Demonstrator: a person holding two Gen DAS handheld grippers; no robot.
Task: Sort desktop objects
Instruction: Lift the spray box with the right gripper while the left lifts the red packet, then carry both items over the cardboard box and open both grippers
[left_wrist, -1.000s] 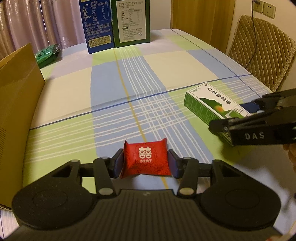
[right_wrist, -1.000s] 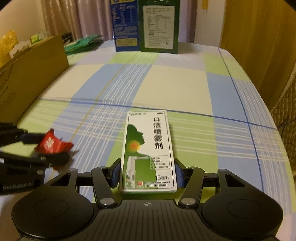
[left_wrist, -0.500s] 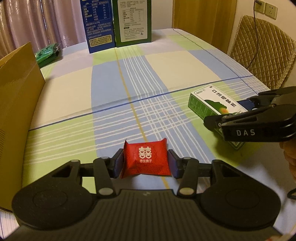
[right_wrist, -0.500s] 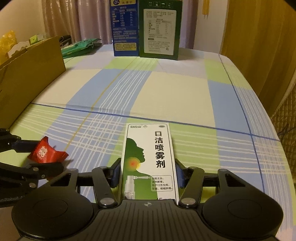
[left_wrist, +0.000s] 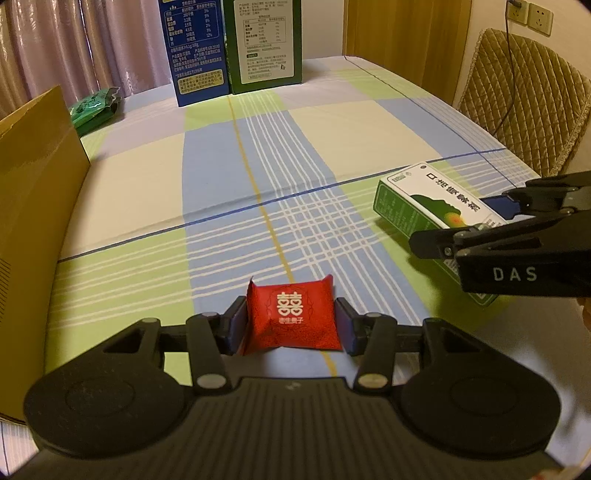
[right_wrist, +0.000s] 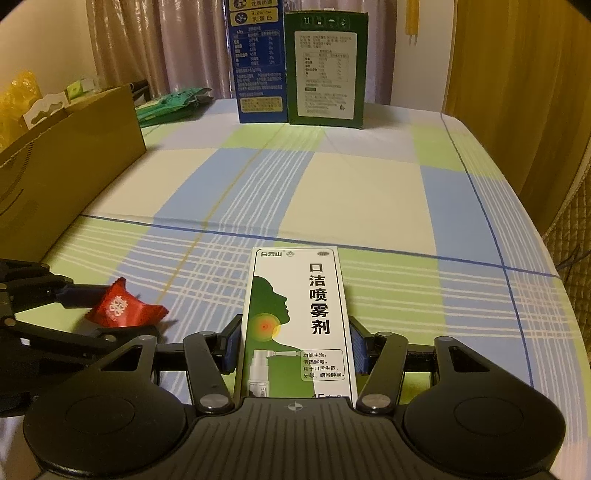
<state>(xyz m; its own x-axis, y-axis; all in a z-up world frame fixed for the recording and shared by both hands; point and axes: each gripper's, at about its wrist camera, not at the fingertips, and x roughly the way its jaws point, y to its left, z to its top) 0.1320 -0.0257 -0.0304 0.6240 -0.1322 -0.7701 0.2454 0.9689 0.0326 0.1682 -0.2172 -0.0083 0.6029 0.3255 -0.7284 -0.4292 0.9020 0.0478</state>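
Note:
My left gripper (left_wrist: 291, 325) is shut on a red candy packet (left_wrist: 291, 315) and holds it just above the checked tablecloth near the front edge. The packet also shows in the right wrist view (right_wrist: 123, 308), held by the left gripper (right_wrist: 74, 295). My right gripper (right_wrist: 295, 347) is shut on a white and green spray box (right_wrist: 295, 314), held flat and low over the cloth. In the left wrist view the box (left_wrist: 428, 199) sits at the right, with the right gripper (left_wrist: 480, 221) closed on its near end.
An open brown cardboard box (left_wrist: 33, 206) stands along the left side, also in the right wrist view (right_wrist: 62, 166). A blue carton (left_wrist: 195, 48) and a green carton (left_wrist: 266, 40) stand upright at the back. A green packet (left_wrist: 94, 110) lies back left. A chair (left_wrist: 528, 107) is at the right.
Both grippers have kept their hold. Both have drawn back and lower toward the near side of the table, and the spray box has shifted slightly in the left wrist view.

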